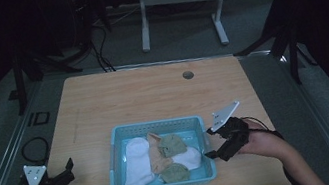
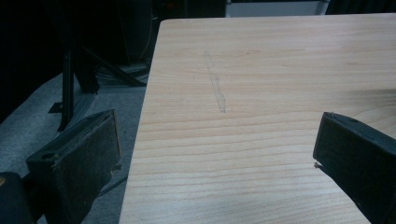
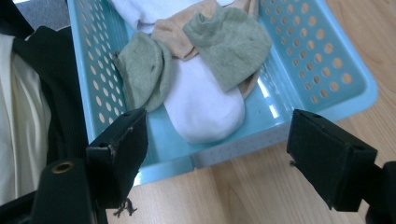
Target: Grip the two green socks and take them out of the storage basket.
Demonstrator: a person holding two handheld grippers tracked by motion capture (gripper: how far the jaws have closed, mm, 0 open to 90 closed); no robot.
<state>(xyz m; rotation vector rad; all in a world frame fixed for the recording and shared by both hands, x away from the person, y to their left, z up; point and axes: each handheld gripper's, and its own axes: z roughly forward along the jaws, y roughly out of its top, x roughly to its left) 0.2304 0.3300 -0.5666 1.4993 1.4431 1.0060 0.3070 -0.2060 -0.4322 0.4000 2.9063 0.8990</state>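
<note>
A light blue perforated basket (image 1: 152, 125) sits on the wooden table (image 1: 152, 94) near its front edge. Several socks lie in it: a white one (image 1: 136, 163), a tan one (image 1: 158, 157), two green ones (image 1: 173, 144) and another white one (image 1: 188, 158). My right gripper (image 1: 208, 143) hovers open just outside the basket's right wall. In the right gripper view its jaws stand wide around the basket rim (image 3: 243, 149), with a white sock (image 3: 203, 105) and a green sock (image 3: 231, 42) beyond. My left gripper (image 1: 67, 172) rests open at the table's front left corner, nothing between its jaws.
The table has a round cable hole (image 1: 188, 75) at the back. In the left gripper view, bare wood (image 2: 261, 84) stretches ahead and the table's left edge (image 2: 144, 116) drops to grey floor. A white desk frame (image 1: 143, 25) and dark stands are behind the table.
</note>
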